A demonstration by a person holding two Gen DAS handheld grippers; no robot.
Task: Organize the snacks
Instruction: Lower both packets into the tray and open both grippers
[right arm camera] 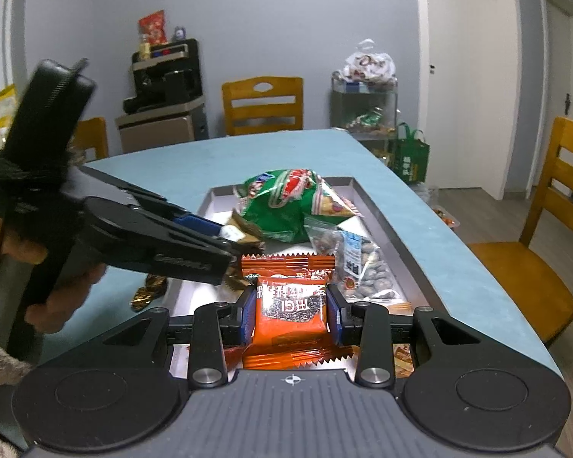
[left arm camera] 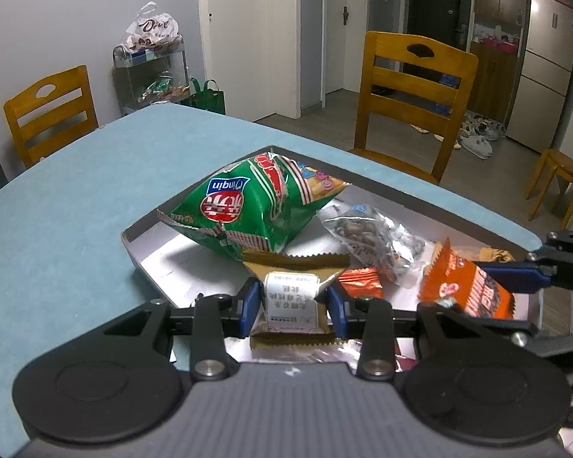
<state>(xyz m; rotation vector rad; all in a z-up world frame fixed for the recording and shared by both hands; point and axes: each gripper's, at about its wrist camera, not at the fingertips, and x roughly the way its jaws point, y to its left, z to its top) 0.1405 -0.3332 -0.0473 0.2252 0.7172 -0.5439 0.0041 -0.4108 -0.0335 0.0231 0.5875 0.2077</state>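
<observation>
Blue-topped bench (left arm camera: 95, 191) in a dining room, shallow tray (left arm camera: 149, 225) on it. Left tongs (left arm camera: 291, 307) clamped on a tan packet (left arm camera: 291, 301), right tongs (right arm camera: 291, 315) on an orange packet (right arm camera: 291, 316), both low over the tray. Might slide off the heaped green bag (left arm camera: 248, 210) at twelve o'clock if dropped there.

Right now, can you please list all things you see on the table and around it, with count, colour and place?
tray: one, grey, on the table
table: one, blue-green
big snack bag: one, green, in tray, far end
nut bag: one, clear, in tray, beside the green bag
brown packet: one, in left gripper
orange packet: one, in right gripper
chairs: at least three, wooden, around the table
fridge: one, pale, far right
left gripper: black, blue pads
right gripper: black, blue pads
</observation>
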